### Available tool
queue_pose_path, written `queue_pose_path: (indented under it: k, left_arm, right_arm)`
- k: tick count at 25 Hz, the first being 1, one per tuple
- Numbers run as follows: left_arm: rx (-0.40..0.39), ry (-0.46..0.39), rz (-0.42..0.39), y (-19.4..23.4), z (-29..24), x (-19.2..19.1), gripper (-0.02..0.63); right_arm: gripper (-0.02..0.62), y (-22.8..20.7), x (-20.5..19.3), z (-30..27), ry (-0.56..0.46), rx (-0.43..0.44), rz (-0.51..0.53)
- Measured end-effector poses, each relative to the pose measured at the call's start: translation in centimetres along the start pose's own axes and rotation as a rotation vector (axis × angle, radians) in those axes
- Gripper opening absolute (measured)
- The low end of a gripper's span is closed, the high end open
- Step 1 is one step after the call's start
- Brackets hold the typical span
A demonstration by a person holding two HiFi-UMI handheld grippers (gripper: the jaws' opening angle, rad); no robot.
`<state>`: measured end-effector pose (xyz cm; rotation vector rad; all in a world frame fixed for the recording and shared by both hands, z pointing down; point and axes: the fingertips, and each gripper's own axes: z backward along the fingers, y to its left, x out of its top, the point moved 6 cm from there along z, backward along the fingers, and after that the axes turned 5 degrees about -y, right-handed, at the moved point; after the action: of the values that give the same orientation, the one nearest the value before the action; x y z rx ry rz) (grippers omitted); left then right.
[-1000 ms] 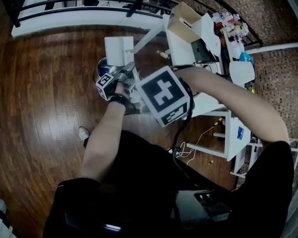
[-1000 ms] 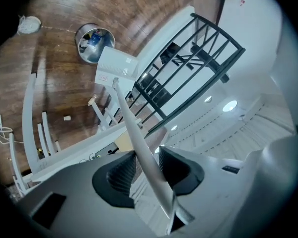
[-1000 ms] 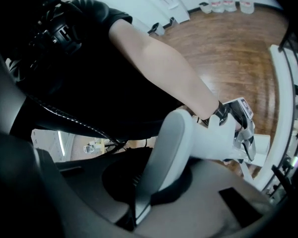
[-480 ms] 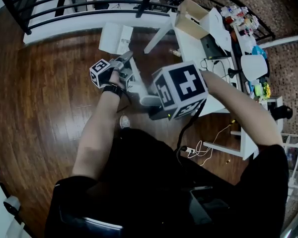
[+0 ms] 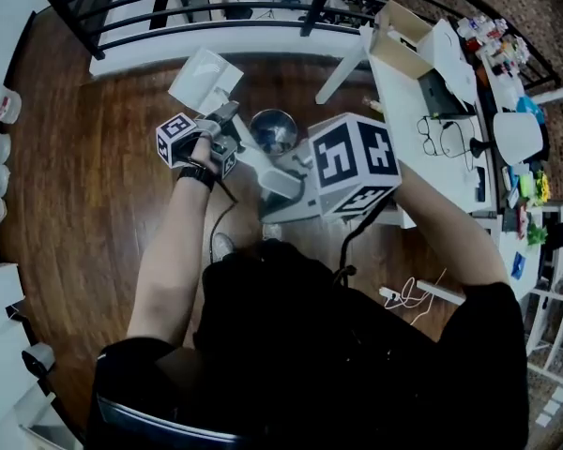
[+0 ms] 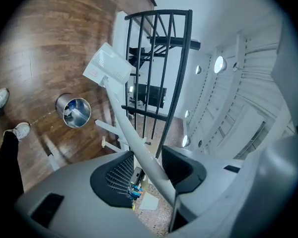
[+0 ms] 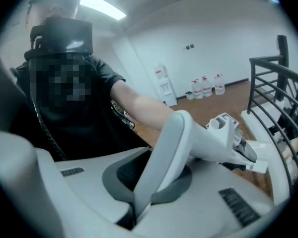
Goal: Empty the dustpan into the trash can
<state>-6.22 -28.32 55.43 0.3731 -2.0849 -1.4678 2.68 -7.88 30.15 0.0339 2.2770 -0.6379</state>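
The white dustpan (image 5: 205,81) hangs tilted over the wood floor, to the left of the steel trash can (image 5: 274,131). Its long handle (image 5: 251,155) runs back through my left gripper (image 5: 227,120) to my right gripper (image 5: 281,184). In the left gripper view the handle (image 6: 134,143) passes between the jaws of my left gripper (image 6: 149,175), which have just been opening. A gap shows beside the left pad (image 6: 120,175). The pan (image 6: 108,67) and the can (image 6: 75,112) lie beyond. My right gripper (image 7: 154,182) is shut on the handle's thick end (image 7: 174,143).
A black railing (image 5: 216,7) runs along the far side. A white table (image 5: 403,111) with a box and small items stands at the right. A cable (image 5: 413,293) lies on the floor. The person's shoes (image 6: 0,97) show near the can.
Both grippers have carried the dustpan to the left, off the trash can. The can's open mouth now shows to the right of my left gripper, which has rolled.
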Motion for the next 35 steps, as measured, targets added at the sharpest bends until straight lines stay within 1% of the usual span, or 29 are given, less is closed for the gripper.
queue_pose_path:
  k: [2,3,6,8,14,18,21,24,26,30,35]
  left_arm:
    - [-0.010,0.051,-0.016,-0.7,2.0,0.2,0.180]
    - [-0.022,0.056,-0.021,-0.9,2.9,0.5,0.183]
    - [-0.060,0.037,-0.047,-1.9,5.5,1.8,0.196]
    - [-0.072,0.021,-0.074,-2.4,7.2,2.7,0.202]
    - [-0.122,-0.035,-0.109,-2.6,12.4,5.3,0.213]
    - [-0.145,-0.065,-0.108,-2.1,15.0,6.4,0.221]
    - [-0.159,-0.116,-0.109,-1.3,16.6,7.8,0.227]
    - [-0.189,-0.176,-0.127,-0.4,17.4,9.6,0.232]
    - [-0.197,-0.197,-0.131,0.1,17.9,10.7,0.232]
    - [-0.200,-0.171,-0.129,0.1,18.9,11.2,0.232]
    - [-0.262,-0.099,-0.148,-0.7,19.8,11.2,0.232]
  right_arm:
    - [0.003,0.1,0.8,-0.2,-0.080,0.010,0.008]
    - [0.003,0.1,1.3,-0.2,-0.127,0.019,0.007]
    - [0.005,0.2,2.8,0.2,-0.292,0.052,-0.004]
    - [0.005,0.2,3.7,0.2,-0.376,0.070,-0.010]
    - [0.006,0.4,6.1,-1.2,-0.500,0.116,-0.013]
    - [0.009,0.2,7.6,-2.4,-0.548,0.144,-0.025]
    - [0.009,0.0,8.8,-3.4,-0.571,0.160,-0.045]
    - [0.011,0.0,9.4,-4.3,-0.570,0.173,-0.051]
    - [0.011,0.0,9.8,-4.8,-0.565,0.180,-0.052]
    - [0.011,0.1,10.5,-5.4,-0.564,0.196,-0.054]
    - [0.011,0.8,10.8,-4.5,-0.578,0.216,-0.046]
